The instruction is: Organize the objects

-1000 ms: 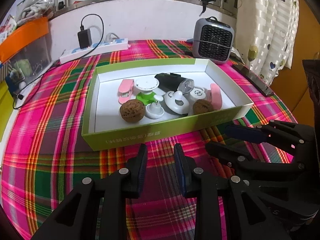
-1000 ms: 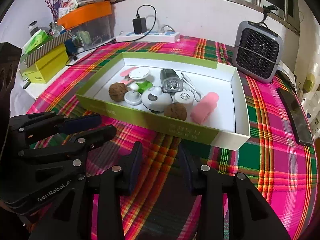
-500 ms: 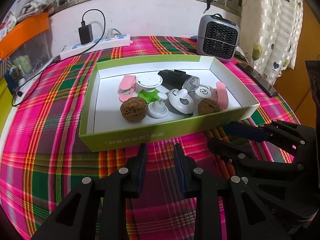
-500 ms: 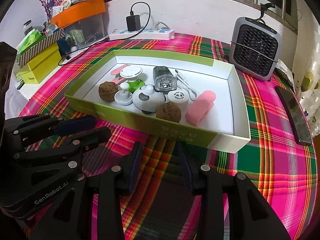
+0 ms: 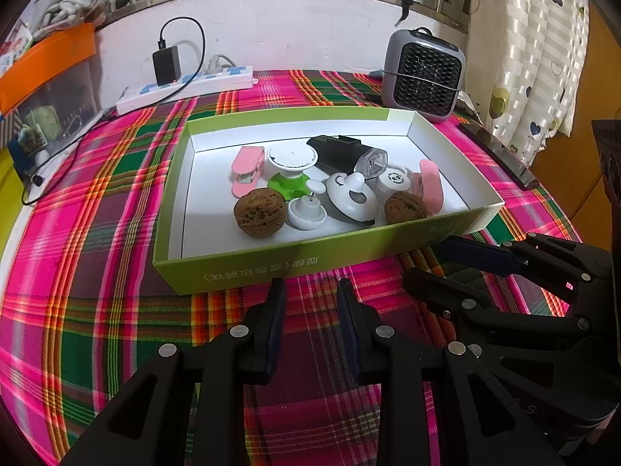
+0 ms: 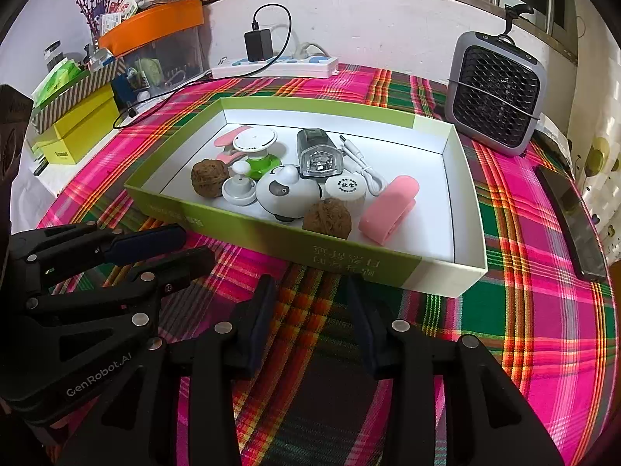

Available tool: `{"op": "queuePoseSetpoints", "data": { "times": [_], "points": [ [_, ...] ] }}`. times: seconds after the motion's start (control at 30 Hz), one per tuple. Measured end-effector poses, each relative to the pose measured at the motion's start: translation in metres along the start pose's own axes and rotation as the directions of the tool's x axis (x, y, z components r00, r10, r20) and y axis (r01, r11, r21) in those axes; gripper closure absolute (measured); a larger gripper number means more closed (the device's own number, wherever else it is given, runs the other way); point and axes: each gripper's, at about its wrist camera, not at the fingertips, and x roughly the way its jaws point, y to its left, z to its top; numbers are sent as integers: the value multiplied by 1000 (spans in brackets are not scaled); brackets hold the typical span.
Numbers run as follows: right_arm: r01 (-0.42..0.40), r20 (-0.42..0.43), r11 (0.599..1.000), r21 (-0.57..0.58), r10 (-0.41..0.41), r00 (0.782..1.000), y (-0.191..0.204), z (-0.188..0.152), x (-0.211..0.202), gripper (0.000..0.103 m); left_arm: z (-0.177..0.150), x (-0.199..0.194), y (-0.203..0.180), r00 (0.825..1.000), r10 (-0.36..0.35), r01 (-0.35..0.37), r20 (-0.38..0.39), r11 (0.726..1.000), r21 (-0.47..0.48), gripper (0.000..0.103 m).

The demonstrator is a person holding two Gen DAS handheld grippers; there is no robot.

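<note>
Jaws parted and holding nothing on both the left gripper (image 5: 310,291) and the right gripper (image 6: 308,291), poised over plaid cloth (image 5: 97,310) just short of the green box (image 5: 271,260). Ahead of the jaws, inside that box: two walnuts (image 5: 259,212) near the front wall, a white panda gadget (image 5: 351,202) between them, pink clips (image 6: 388,209) at either side, a black lamp (image 6: 318,153) further back. Beyond the box, a grey fan (image 6: 498,93) and a power strip (image 5: 186,87) by the wall.
</note>
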Motion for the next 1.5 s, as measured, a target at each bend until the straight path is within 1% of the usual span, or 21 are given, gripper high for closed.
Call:
{"op": "queuePoseSetpoints", "data": {
  "times": [0.3,1.5],
  "points": [
    [-5,0,1000,0,5,1000,1,0,0,60,0,-1,3,1000,-21,21,3,1000,-16,78],
    [-5,0,1000,1,5,1000,1,0,0,60,0,0,3,1000,-20,20,3,1000,-15,78]
  ]
}}
